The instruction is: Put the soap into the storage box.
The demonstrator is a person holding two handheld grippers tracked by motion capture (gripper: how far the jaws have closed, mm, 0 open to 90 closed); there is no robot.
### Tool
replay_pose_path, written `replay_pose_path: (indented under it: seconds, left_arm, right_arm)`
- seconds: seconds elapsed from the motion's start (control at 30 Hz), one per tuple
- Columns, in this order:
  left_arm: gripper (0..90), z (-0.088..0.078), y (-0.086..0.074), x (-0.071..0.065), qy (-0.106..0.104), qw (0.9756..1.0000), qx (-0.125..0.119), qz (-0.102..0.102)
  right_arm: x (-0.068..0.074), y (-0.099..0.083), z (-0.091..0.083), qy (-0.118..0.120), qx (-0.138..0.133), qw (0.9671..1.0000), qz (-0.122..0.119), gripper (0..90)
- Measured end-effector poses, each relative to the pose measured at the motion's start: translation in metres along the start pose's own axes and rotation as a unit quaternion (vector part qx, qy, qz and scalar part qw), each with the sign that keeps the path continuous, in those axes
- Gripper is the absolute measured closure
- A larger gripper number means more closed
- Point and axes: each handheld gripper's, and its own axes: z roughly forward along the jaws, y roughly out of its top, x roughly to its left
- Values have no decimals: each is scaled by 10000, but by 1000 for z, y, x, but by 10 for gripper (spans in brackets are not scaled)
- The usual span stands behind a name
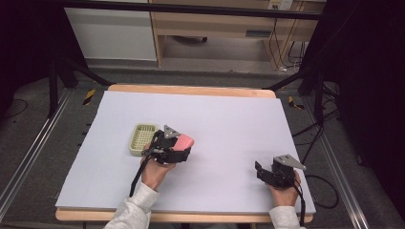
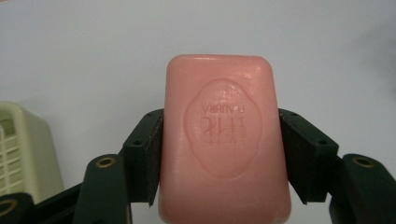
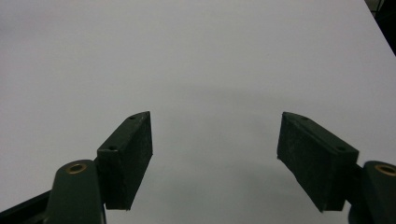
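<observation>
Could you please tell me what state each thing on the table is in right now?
Pink soap bar: clamped between the left gripper's pads, beside the dish, not in it.
Soap dish: on the table, nothing in the part that shows.
Left gripper: shut on the soap bar.
Right gripper: open, holding nothing, over bare table.

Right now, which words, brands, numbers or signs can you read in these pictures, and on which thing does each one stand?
Pink soap bar: an embossed oval stamp with one line of letters and a figure below it, upside down in the left gripper view; too faint to read.
Pale green basket: no text.
Left gripper and right gripper: no text.
</observation>
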Motion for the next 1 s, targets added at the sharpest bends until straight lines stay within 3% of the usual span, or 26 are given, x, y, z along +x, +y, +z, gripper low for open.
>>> replay_pose_path:
  seconds: [0.5,1.0]
  left_arm:
    - [370,-24,-5,40,390,9990,-76,-218]
    - [370,-29,-5,66,639,9966,-124,-506]
  right_arm:
    - [0,0,0,-13,-54,10000,12,253]
    - [0,0,0,2,-58,10000,33,253]
